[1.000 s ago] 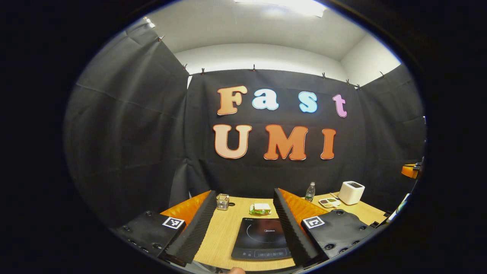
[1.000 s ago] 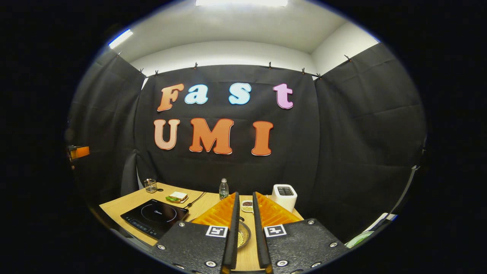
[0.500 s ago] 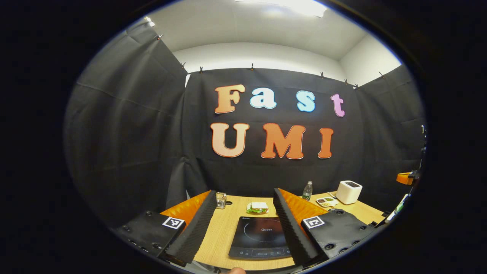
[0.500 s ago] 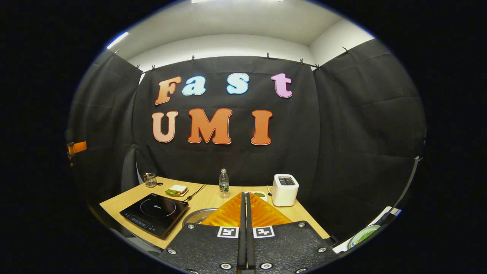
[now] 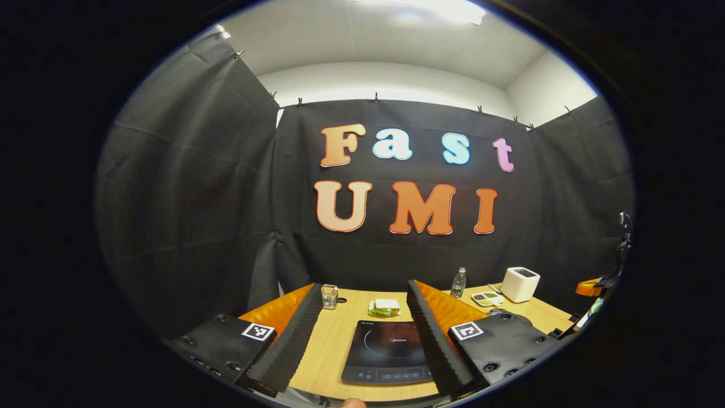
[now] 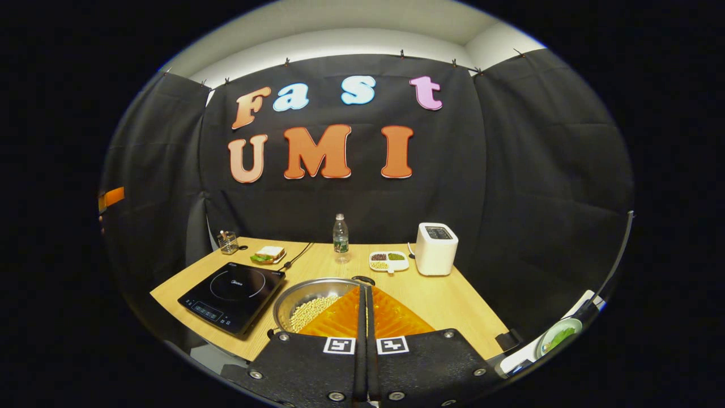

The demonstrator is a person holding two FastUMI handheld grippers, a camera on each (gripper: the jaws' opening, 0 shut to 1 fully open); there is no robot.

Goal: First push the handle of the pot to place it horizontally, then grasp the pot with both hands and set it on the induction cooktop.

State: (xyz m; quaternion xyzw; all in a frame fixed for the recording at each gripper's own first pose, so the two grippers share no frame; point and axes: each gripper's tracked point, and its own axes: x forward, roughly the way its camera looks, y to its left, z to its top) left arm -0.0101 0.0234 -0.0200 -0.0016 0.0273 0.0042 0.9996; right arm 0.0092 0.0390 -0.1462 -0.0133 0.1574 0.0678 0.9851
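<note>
A steel pot (image 6: 308, 294) with pale beans in it stands on the wooden table (image 6: 453, 300), just right of the black induction cooktop (image 6: 232, 297). One small dark handle (image 6: 362, 279) shows at the pot's far rim. My right gripper (image 6: 362, 289) hangs above the pot's near right side, shut, with nothing between its fingers. My left gripper (image 5: 362, 284) is wide open above the near table edge, and the cooktop (image 5: 391, 351) lies between its fingers. An orange bit of the right gripper (image 5: 589, 286) shows at the far right of the left gripper view.
Along the back of the table stand a glass (image 6: 227, 242), a sandwich on a plate (image 6: 267, 255), a water bottle (image 6: 340, 238), a divided dish (image 6: 388, 260) and a white toaster (image 6: 436, 249). A cable (image 6: 294, 258) runs back from the cooktop.
My right gripper's fingers went from slightly apart to shut, and its view dropped towards the table so the pot with beans came into sight. The left gripper barely moved.
</note>
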